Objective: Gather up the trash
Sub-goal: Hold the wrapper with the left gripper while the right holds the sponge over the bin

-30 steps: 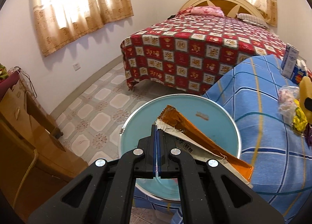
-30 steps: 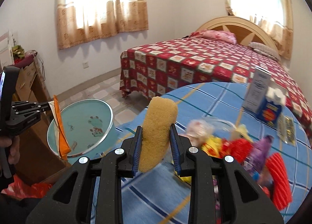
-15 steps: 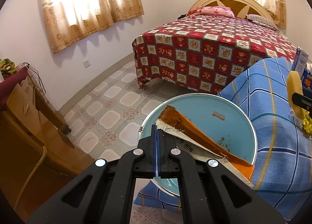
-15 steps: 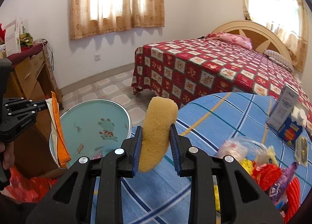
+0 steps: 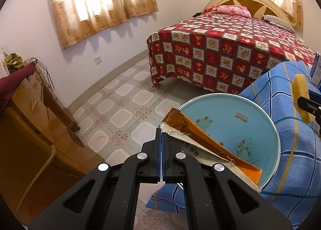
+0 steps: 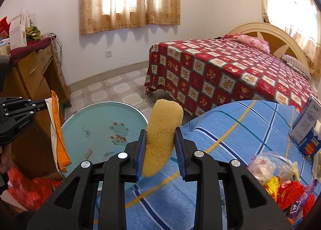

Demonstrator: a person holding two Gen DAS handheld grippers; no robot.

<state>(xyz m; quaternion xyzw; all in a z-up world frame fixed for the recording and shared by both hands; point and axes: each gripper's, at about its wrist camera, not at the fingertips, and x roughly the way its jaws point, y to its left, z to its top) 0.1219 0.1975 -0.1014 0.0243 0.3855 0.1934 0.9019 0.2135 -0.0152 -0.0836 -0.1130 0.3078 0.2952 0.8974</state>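
Right gripper [image 6: 160, 141]: clamped on a yellow sponge [image 6: 162, 129], long axis upright between the pads, top poking well above them. Beyond and to the left, lower down: the teal basin [image 6: 104, 127], rim beside the blue cloth [image 6: 230, 129]. Left gripper [image 5: 161, 139]: pinched tight on an orange wrapper [image 5: 204, 141], long axis slanting across the basin's near side, already over it. Nearer the basin: left. Likely next for the sponge: a carry leftward until above the rim.
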